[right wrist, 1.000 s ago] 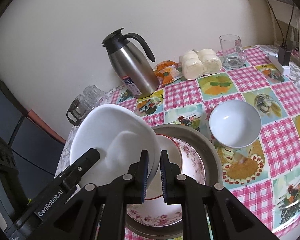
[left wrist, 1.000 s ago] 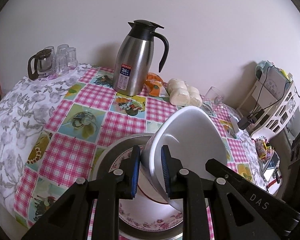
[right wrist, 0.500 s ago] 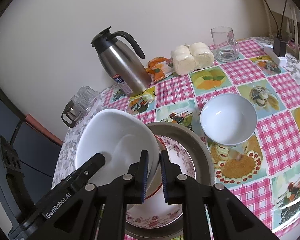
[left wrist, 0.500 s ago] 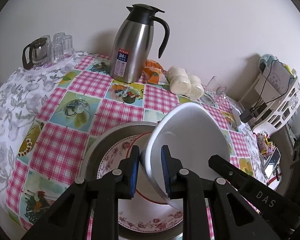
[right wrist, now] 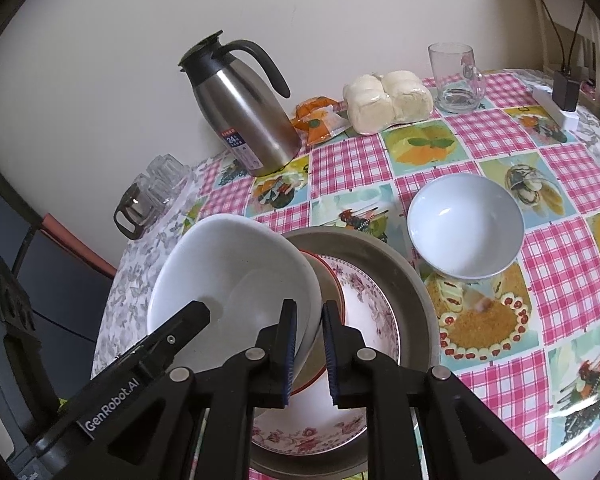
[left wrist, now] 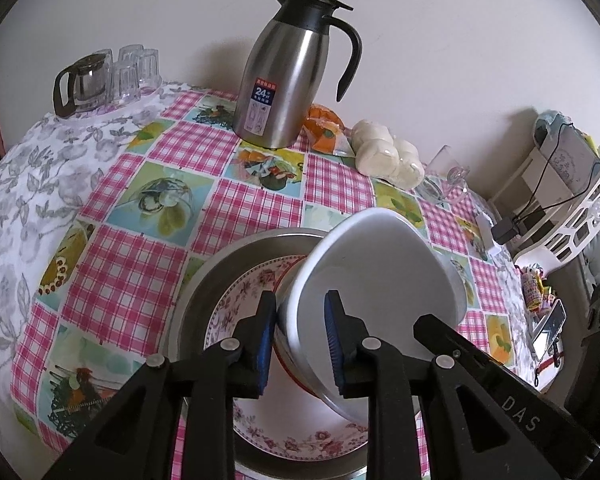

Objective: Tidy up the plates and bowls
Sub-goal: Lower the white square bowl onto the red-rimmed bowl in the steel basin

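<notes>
- Readable writing: "24" on the blue label of the steel thermos jug; "DAS" and "GenRobot.AI" on the gripper bodies.
- Count: one large white bowl, one small white bowl, one floral plate, one metal basin (a red-rimmed dish shows under the big bowl).
- The left gripper straddles the tilted large bowl's rim; jaws have just been opening, pads loose.
- The right gripper straddles the opposite rim, slack, above the plate in the basin.
</notes>
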### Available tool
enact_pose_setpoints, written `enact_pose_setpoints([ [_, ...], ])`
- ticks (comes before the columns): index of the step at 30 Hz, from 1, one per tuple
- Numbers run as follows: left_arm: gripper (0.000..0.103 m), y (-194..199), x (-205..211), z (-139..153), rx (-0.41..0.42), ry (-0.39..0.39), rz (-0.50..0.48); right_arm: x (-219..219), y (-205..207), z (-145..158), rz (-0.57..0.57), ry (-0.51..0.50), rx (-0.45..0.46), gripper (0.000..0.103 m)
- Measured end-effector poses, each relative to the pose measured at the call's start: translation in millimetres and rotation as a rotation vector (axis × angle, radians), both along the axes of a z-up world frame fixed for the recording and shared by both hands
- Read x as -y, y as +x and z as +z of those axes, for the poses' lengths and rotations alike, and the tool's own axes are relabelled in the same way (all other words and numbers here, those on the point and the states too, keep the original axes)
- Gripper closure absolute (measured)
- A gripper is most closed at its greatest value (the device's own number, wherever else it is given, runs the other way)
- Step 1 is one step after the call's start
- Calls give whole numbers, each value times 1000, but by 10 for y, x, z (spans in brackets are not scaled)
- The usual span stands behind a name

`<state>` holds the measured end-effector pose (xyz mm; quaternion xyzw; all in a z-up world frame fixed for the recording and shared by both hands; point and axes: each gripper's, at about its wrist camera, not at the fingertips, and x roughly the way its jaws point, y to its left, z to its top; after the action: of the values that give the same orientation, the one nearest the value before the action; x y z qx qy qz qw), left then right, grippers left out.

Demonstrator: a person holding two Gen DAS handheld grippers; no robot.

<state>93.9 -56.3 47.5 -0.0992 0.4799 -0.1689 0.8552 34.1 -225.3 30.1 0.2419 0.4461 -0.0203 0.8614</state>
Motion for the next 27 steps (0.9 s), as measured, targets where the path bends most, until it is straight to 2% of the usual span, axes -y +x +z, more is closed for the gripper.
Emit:
enact_pose_setpoints([
  [17, 78, 63, -5, -136, -57, 7, 9, -19, 65, -107, -16, -10, -44, 84],
  [27, 74, 64, -5, -140, -58, 1, 11, -39, 71, -114, -13, -22, -43, 83],
])
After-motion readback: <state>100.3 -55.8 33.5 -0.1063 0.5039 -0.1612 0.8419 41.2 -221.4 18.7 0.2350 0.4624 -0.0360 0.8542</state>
